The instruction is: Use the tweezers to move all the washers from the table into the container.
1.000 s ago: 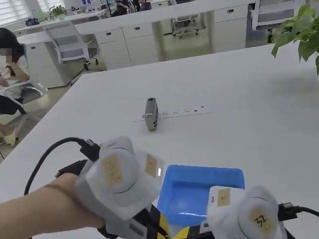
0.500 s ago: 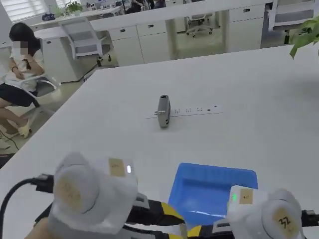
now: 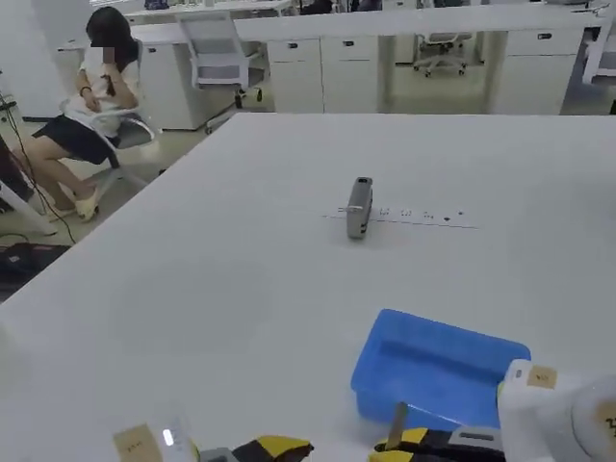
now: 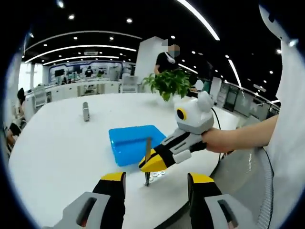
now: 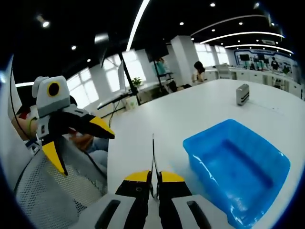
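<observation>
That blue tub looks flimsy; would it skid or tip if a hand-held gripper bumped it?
Probably skids: the blue container looks like thin, light plastic, appears empty, and sits on a smooth white table. Tipping seems unlikely, since it is low and wide. Its walls may flex slightly.

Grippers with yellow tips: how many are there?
2. The left gripper is open near the table's edge; the right gripper, shut on the tweezers, is beside the blue container.
</observation>
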The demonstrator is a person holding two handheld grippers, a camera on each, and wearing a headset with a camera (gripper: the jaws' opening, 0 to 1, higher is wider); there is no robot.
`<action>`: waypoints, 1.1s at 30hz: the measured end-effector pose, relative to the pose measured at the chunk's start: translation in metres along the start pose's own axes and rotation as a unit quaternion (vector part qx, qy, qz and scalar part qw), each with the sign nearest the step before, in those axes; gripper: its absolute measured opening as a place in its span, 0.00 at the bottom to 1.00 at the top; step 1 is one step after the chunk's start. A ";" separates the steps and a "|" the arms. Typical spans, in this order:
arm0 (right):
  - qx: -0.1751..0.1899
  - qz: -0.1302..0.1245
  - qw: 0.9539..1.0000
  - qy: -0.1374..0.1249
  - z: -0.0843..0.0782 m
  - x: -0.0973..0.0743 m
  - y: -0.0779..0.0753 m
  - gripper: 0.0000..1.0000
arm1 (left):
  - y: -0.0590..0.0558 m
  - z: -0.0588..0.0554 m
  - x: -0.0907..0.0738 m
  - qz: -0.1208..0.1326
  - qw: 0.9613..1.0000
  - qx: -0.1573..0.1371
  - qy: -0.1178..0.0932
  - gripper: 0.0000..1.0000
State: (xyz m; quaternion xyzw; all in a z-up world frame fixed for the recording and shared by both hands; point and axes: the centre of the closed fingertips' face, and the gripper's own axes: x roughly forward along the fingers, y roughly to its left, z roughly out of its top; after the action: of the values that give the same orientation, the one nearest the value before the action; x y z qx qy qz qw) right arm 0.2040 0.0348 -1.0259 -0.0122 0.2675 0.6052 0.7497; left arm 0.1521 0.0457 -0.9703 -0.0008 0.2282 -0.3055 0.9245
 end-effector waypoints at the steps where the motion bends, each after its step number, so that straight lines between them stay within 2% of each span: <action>1: 0.002 0.000 1.000 -0.001 0.001 -0.002 0.000 0.02 | 0.004 0.001 -0.001 0.017 1.000 0.022 -0.002 0.55; 2: 0.005 -0.002 1.000 -0.002 0.002 -0.004 0.000 0.02 | 0.009 0.007 -0.002 0.040 0.998 0.049 -0.014 0.56; 3: 0.008 -0.003 1.000 -0.003 0.003 -0.006 -0.001 0.02 | 0.013 0.012 -0.002 0.053 0.997 0.048 -0.028 0.57; 4: 0.014 -0.006 1.000 -0.006 0.004 -0.010 -0.002 0.02 | 0.016 0.018 -0.002 0.060 0.997 0.027 -0.050 0.58; 6: 0.026 -0.012 0.999 -0.014 0.008 -0.016 -0.004 0.02 | 0.022 0.023 -0.002 0.070 0.995 0.002 -0.075 0.62; 8: 0.037 -0.019 0.999 -0.021 0.012 -0.023 -0.008 0.02 | 0.027 0.027 -0.004 0.083 0.992 0.009 -0.090 0.65; 10: 0.043 -0.022 0.998 -0.027 0.016 -0.029 -0.009 0.02 | 0.029 0.028 -0.007 0.098 0.990 0.028 -0.095 0.66; 12: 0.052 -0.031 0.997 -0.040 0.022 -0.037 -0.011 0.02 | 0.023 0.031 -0.007 0.094 0.989 0.046 -0.105 0.66; 15: 0.066 -0.042 0.995 -0.059 0.029 -0.046 -0.016 0.02 | 0.020 0.029 -0.004 0.091 0.989 0.059 -0.098 0.67; 17: 0.069 -0.055 0.994 -0.070 0.035 -0.053 -0.020 0.02 | 0.019 0.031 -0.005 0.087 0.989 0.060 -0.105 0.68; 20: 0.070 -0.079 0.990 -0.095 0.048 -0.064 -0.027 0.02 | 0.018 0.039 -0.007 0.075 0.988 0.034 -0.132 0.71; 21: 0.069 -0.093 0.987 -0.108 0.055 -0.070 -0.032 0.02 | 0.019 0.039 -0.008 0.077 0.987 0.029 -0.135 0.73; 25: 0.060 -0.128 0.982 -0.125 0.065 -0.082 -0.046 0.03 | 0.020 0.044 -0.011 0.075 0.986 0.016 -0.150 0.74; 26: 0.061 -0.135 0.981 -0.125 0.065 -0.083 -0.049 0.03 | 0.021 0.044 -0.011 0.075 0.985 0.015 -0.153 0.74; 28: 0.064 -0.170 0.975 -0.125 0.063 -0.088 -0.062 0.03 | 0.021 0.047 -0.013 0.073 0.984 0.009 -0.162 0.74; 30: 0.061 -0.193 0.970 -0.132 0.064 -0.092 -0.070 0.03 | 0.020 0.050 -0.015 0.068 0.982 0.001 -0.173 0.75; 33: 0.049 -0.209 0.969 -0.123 0.060 -0.092 -0.077 0.03 | 0.022 0.052 -0.017 0.070 0.981 -0.002 -0.182 0.75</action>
State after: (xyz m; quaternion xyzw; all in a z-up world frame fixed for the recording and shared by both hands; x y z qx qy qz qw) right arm 0.2862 -0.0481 -0.9594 0.0434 0.1946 0.4185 0.8861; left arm 0.1745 0.0654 -0.9193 -0.0418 0.0564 -0.2339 0.9697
